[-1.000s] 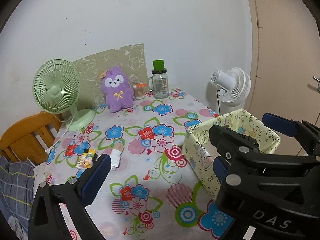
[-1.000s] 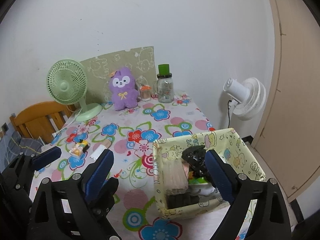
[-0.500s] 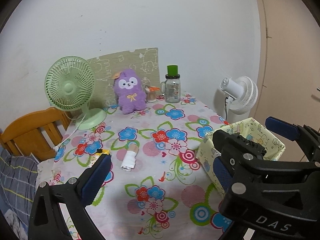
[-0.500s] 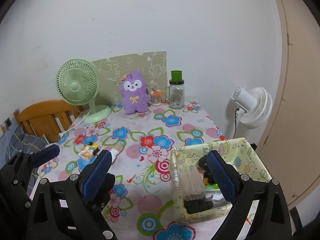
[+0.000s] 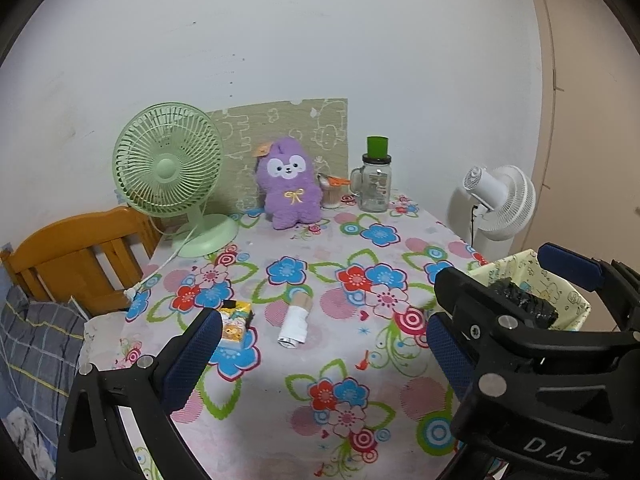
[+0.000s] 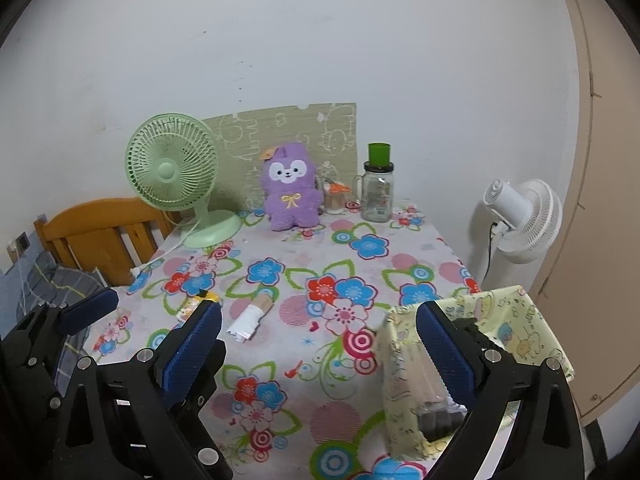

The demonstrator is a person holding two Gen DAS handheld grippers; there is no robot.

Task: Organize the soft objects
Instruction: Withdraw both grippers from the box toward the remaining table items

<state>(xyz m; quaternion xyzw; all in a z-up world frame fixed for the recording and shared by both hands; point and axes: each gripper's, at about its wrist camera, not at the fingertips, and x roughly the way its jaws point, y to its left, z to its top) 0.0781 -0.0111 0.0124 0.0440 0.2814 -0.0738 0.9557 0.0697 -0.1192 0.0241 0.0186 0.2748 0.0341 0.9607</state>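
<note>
Rolled sock [image 5: 295, 321] on table; right view shows basket [image 6: 524, 312] interior; both claws apart, empty.

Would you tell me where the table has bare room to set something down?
Free: the near cloth in front of the rolled sock, and the middle between it and the purple plush. Crowded: the back edge, from green fan to jar.

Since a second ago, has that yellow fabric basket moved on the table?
Cannot tell. The yellow fabric basket slid right and lower in view, but the purple plush and tablecloth shifted too, so the cameras pulling back likely explains it.
</note>
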